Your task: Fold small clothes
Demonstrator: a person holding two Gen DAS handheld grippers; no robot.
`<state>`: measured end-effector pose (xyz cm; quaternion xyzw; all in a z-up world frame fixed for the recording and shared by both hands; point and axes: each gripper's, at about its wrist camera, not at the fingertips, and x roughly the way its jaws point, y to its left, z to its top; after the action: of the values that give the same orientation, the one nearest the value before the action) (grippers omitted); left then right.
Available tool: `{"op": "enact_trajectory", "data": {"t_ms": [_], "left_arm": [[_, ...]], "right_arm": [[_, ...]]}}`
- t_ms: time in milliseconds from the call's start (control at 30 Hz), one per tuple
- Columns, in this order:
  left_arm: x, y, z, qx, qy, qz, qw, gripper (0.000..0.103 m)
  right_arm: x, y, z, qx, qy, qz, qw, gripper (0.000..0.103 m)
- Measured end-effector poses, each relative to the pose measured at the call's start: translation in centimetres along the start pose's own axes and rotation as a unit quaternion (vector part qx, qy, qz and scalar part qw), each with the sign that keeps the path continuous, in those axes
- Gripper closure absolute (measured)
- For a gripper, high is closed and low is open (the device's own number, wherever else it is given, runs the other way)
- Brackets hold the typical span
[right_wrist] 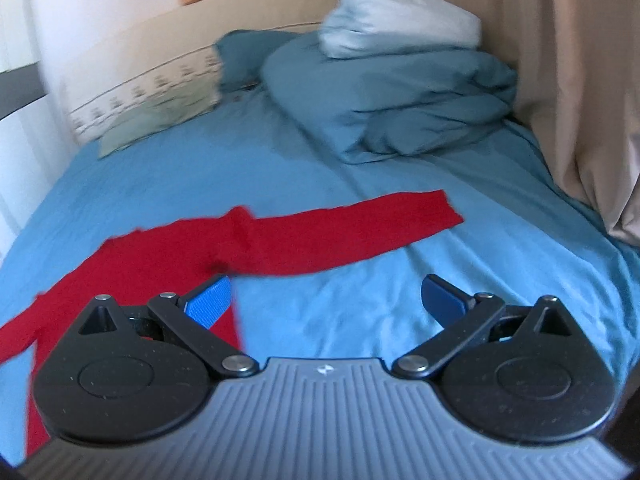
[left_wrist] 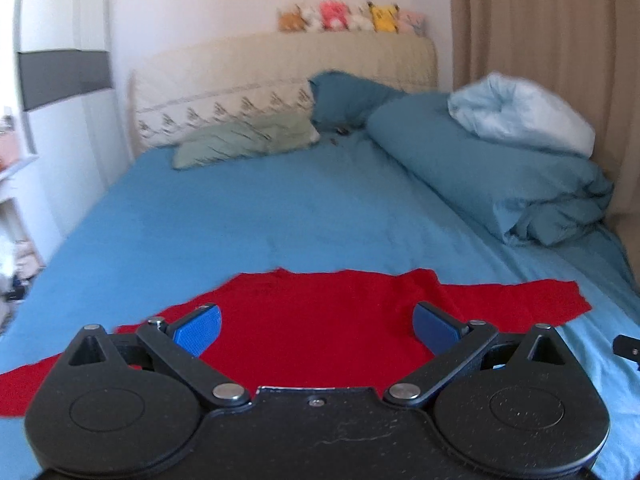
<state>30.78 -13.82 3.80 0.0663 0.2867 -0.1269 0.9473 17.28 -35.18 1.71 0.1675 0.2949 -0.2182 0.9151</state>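
A red long-sleeved top (left_wrist: 312,320) lies spread flat on the blue bed sheet (left_wrist: 248,216). In the left wrist view my left gripper (left_wrist: 316,326) is open and empty, hovering over the top's body, with one sleeve (left_wrist: 520,300) stretching right. In the right wrist view the same top (right_wrist: 168,248) lies to the left, its sleeve (right_wrist: 360,228) reaching right across the sheet (right_wrist: 400,300). My right gripper (right_wrist: 326,302) is open and empty over bare sheet, just right of the top's side edge.
A rolled teal duvet (left_wrist: 500,176) with a pale blue pillow (left_wrist: 520,112) on it lies along the bed's right side. Pillows (left_wrist: 248,140) lean at the headboard, plush toys (left_wrist: 348,16) on top. A beige curtain (right_wrist: 560,60) hangs at right.
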Motion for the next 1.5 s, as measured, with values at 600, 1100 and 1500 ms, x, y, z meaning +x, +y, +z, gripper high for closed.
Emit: {"op": "enact_trajectory", "data": {"t_ms": [600, 1100, 1500], "left_arm": [[27.5, -6.6, -1.1, 0.003, 0.14, -0.035, 0.9895, 0.0], [33.1, -5.8, -0.9, -0.015, 0.233, -0.039, 0.9716, 0.0], [24.7, 9.1, 3.5, -0.039, 0.144, 0.001, 0.9888, 0.0]], "right_arm": [[22.8, -9.2, 0.3, 0.125, 0.02, -0.091, 0.988, 0.01], [24.7, -10.2, 4.8, 0.154, 0.032, -0.103, 0.982, 0.082], [20.4, 13.1, 11.9, 0.015, -0.027, 0.171, 0.985, 0.083]]}}
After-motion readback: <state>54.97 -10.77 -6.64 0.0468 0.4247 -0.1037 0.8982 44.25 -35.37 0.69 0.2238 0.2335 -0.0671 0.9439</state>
